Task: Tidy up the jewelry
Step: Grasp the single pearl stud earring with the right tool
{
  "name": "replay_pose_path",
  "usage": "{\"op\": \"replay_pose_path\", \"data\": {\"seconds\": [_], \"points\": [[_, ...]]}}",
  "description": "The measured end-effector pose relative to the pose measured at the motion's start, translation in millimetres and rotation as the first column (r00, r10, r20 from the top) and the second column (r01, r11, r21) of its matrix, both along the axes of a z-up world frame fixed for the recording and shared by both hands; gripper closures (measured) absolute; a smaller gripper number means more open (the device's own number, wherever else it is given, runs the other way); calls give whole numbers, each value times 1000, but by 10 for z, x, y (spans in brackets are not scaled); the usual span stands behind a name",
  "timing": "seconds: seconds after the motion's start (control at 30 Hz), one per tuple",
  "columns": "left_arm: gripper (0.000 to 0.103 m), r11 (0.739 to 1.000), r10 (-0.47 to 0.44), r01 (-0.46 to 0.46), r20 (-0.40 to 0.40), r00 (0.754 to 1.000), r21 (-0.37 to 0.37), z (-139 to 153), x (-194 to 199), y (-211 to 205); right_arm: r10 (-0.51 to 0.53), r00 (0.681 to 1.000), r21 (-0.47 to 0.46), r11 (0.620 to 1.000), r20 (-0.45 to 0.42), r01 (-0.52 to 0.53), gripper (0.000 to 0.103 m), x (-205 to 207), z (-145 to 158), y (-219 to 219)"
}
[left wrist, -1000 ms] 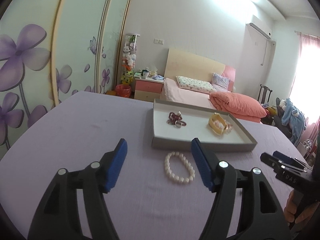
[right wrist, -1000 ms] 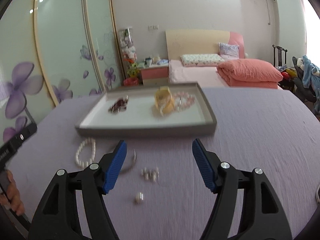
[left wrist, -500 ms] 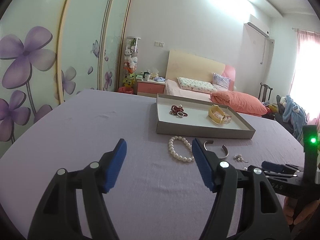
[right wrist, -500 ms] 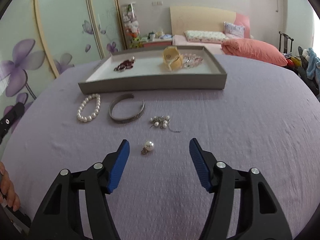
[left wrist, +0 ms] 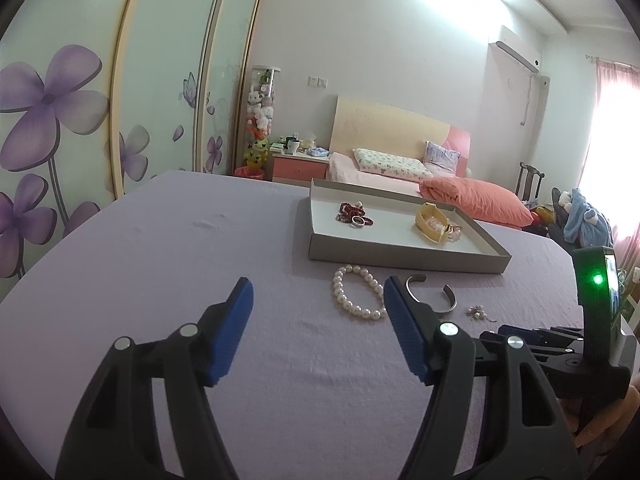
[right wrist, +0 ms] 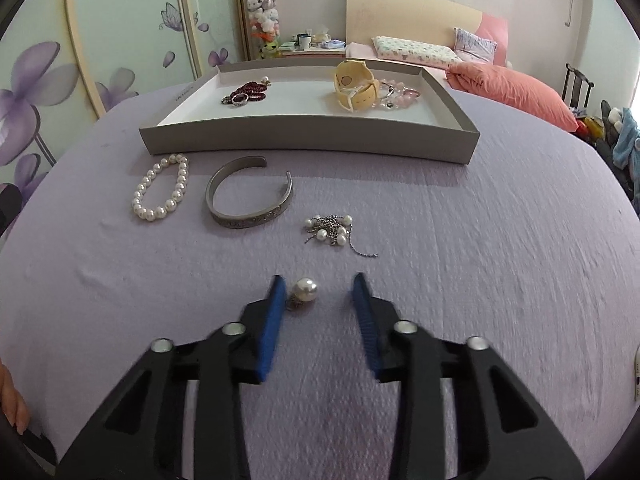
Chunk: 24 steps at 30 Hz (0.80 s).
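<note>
1. The right gripper (right wrist: 320, 286) is down at the lilac tablecloth (right wrist: 480, 240), its jaws closing around a single pearl pendant (right wrist: 305, 290). The pearl sits between the blue pads, just beside the left one, with a clear gap to the right one, so nothing is pinched yet.
2. The left gripper (left wrist: 318, 294) hangs over bare cloth with its jaws spread wide and nothing between them.
3. Just beyond the right gripper lies a tangle of small pearls on a thin chain (right wrist: 330, 230).
4. Further out and to the left, a silver cuff bangle (right wrist: 250, 192) rests beside a pearl bracelet (right wrist: 162, 188), both in front of the tray.
5. The grey tray (right wrist: 308, 138) holds a dark red bead piece with a ring (right wrist: 246, 94) on its left side.
6. On the tray's right side sits a cream-yellow watch (right wrist: 356, 86), touching a pink bead bracelet (right wrist: 400, 94).
</note>
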<state>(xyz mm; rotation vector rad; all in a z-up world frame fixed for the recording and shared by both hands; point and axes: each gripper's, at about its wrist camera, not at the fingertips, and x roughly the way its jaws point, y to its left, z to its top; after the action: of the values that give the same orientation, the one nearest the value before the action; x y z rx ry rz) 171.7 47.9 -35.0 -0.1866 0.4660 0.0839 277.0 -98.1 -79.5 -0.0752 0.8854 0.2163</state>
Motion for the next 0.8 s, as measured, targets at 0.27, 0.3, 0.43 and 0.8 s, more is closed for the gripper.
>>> {"op": "replay_pose_path", "data": {"seconds": [0.27,0.3,0.43,0.8], "points": [[36,1000,-3,3,-7,1000,4,-3,22,-20,-51,999,8,999,-2,51,89,30,17,-145],[36,1000,-3,3,-9,1000,2,-5,26,-20,-64,998,4,998,-1,64,89,29,18,-184],[36,1000,-3,3,-12,1000,2,-8,34,-19,-112,994,-10,994,3,112,89,58,16,-320],[36,1000,-15,15,-53,998,-2,-60,151,-60,-171,985,-37,985,9,171,89,95,13,-575]]}}
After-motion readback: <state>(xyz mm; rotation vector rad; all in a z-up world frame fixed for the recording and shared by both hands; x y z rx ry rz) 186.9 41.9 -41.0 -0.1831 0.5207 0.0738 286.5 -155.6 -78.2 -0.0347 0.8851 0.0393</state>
